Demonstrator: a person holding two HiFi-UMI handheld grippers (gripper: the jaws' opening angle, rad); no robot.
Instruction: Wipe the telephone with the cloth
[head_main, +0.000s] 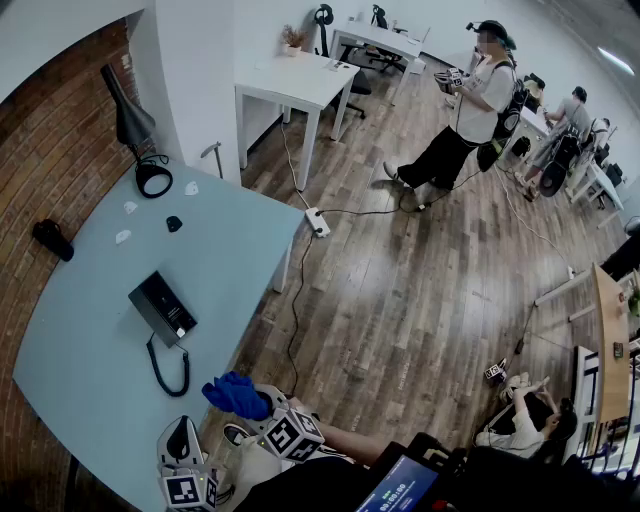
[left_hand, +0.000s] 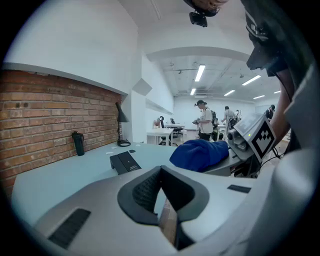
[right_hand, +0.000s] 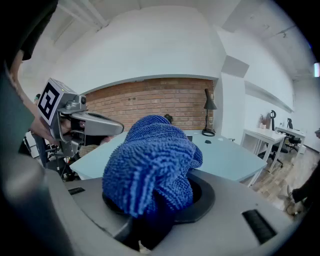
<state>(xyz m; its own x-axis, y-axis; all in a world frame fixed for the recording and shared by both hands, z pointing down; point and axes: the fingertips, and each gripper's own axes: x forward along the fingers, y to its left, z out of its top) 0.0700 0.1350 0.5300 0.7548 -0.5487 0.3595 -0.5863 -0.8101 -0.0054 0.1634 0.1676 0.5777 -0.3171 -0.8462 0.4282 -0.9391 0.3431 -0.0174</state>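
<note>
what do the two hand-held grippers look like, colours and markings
Both are light grey moulded plastic shells. The left hand-held gripper has black ribbed pads lining its jaws and small black rectangular insets on its body. The right hand-held gripper has a black collar round its jaws. Each carries a white cube with black square markers.

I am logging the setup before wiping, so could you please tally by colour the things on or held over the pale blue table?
Black: 4 (flat black telephone, black desk lamp, dark cylindrical bottle, small black lump)
White: 3 (small white scraps)
Blue: 1 (fuzzy blue cloth, in the right claw)
Total: 8
</note>
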